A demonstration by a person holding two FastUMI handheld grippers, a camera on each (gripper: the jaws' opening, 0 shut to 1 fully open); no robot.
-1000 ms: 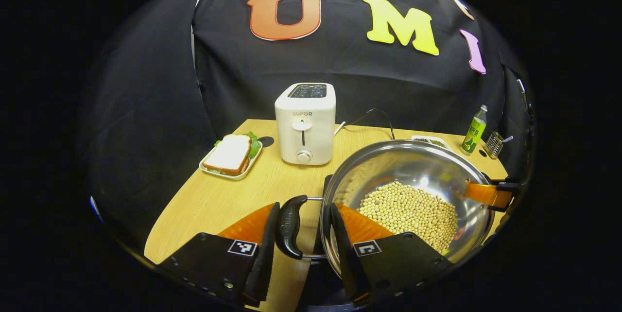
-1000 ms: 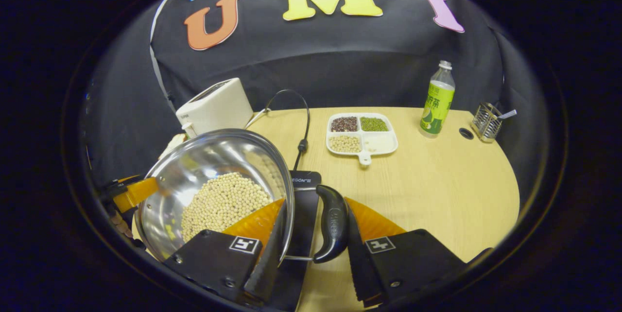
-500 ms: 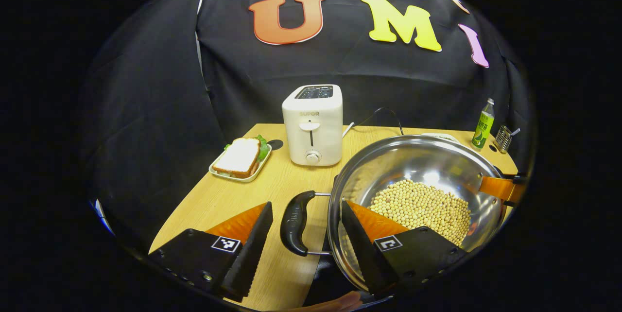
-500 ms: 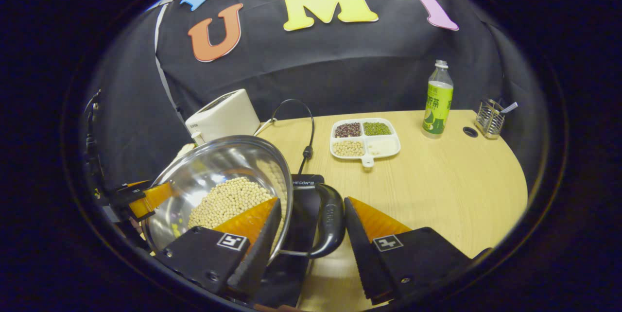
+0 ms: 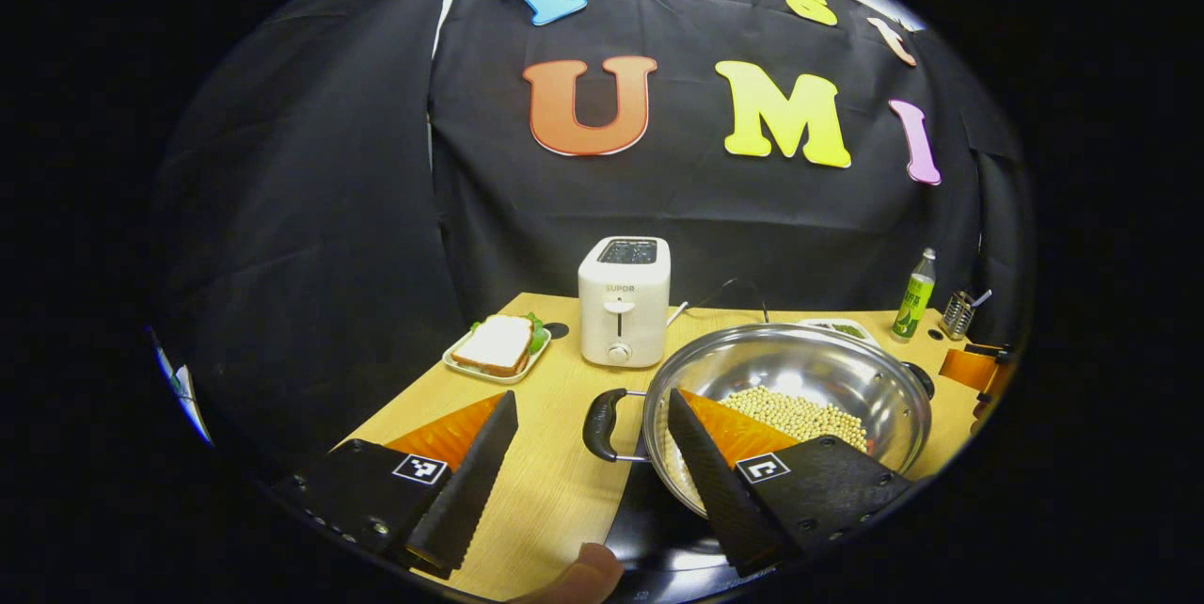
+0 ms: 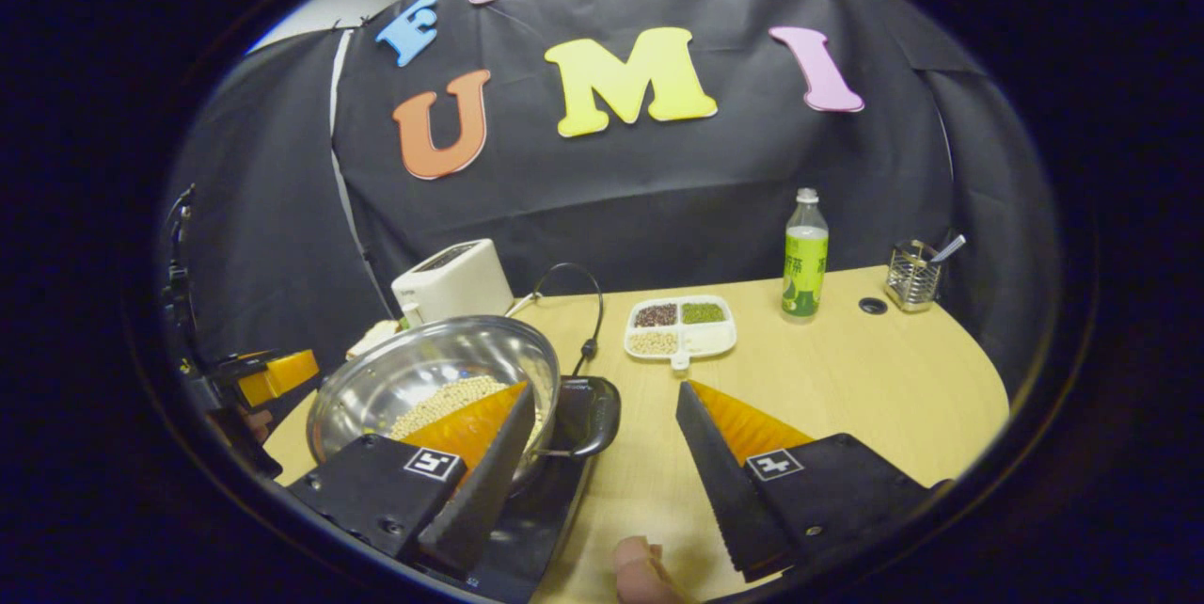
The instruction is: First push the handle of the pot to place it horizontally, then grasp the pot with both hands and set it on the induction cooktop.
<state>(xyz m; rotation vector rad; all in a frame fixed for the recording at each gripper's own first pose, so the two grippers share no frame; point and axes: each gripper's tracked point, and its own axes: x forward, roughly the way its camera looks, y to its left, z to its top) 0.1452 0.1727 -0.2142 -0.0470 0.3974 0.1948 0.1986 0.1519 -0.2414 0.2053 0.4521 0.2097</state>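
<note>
One steel pot (image 5: pixel 800 378) of pale beans sits on one black induction cooktop (image 5: pixel 658 529), its two black handles (image 5: pixel 602 425) out to either side. Behind it on the wooden table (image 6: pixel 847 388): one white toaster (image 5: pixel 624 301), one sandwich (image 5: pixel 494 344) on one tray at far left, one four-part dish (image 6: pixel 681 326) of grains, one green bottle (image 6: pixel 804 254) and one wire holder (image 6: pixel 910 275) at far right.

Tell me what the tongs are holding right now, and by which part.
Nothing. Both sets of tongs, left and right, are open and drawn back from the pot, which sits on the induction cooktop with its handles free.
</note>
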